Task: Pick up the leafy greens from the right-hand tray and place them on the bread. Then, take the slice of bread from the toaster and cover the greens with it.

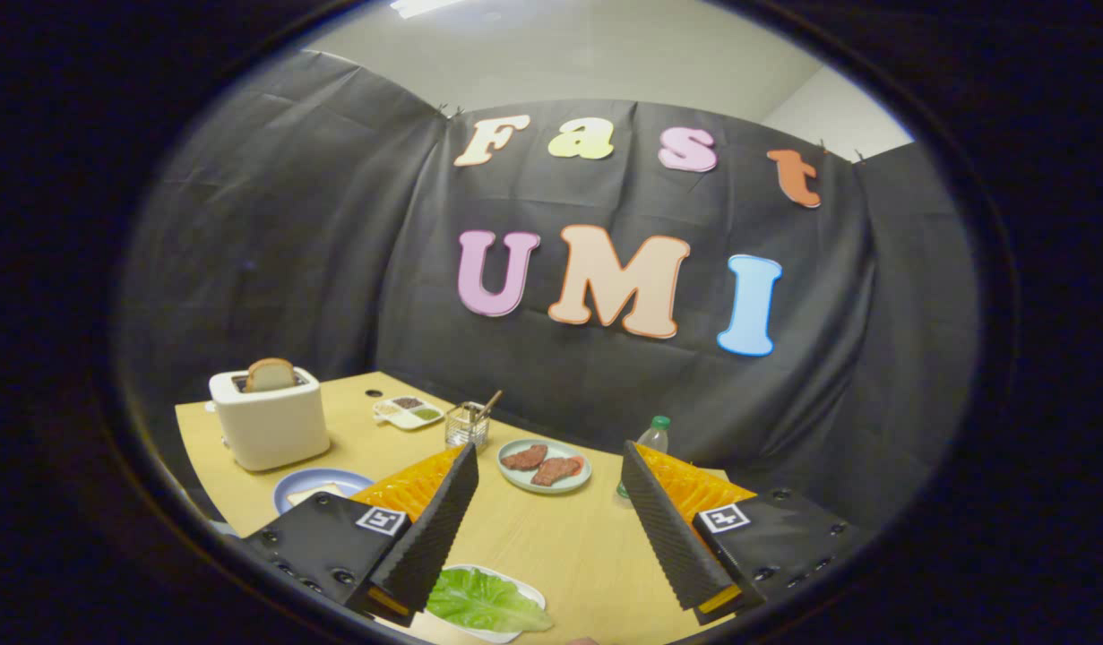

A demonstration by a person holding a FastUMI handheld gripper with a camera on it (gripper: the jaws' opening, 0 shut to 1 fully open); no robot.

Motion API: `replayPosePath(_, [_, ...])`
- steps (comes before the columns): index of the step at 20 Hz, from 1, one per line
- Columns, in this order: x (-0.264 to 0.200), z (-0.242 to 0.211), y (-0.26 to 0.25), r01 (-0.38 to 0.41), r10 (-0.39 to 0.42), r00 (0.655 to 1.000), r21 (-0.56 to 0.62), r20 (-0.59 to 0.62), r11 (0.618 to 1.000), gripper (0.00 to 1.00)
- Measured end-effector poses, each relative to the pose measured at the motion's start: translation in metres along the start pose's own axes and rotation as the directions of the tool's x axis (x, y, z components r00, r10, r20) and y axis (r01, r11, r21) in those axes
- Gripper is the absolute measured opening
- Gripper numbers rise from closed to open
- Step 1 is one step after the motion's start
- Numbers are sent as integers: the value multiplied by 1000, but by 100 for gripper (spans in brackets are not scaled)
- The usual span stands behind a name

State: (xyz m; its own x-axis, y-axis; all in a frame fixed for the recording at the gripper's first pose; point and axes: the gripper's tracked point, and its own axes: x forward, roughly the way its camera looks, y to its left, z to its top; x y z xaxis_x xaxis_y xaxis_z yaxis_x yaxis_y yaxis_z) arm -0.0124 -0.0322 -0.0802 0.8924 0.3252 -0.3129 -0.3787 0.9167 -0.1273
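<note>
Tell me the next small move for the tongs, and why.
Probably lower the tongs toward the leafy greens. The jaws stand wide open and empty, and the greens lie untouched on their white tray beside the left finger's tip, not yet between the fingers.

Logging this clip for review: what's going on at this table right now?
A hand-held gripper hangs open above the wooden table, holding nothing. The leafy greens lie in their white tray, low between the fingers. A bread slice waits on the blue plate, and another slice stands in the white toaster.
</note>
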Motion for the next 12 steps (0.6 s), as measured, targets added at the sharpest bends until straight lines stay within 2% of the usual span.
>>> replayPosePath(5, [7, -38, -1, -88, 79, 991, -85, -107, 993, 100])
replayPosePath(12, [18, -101, 11, -212, 180, 954, -111, -240, 971, 100])
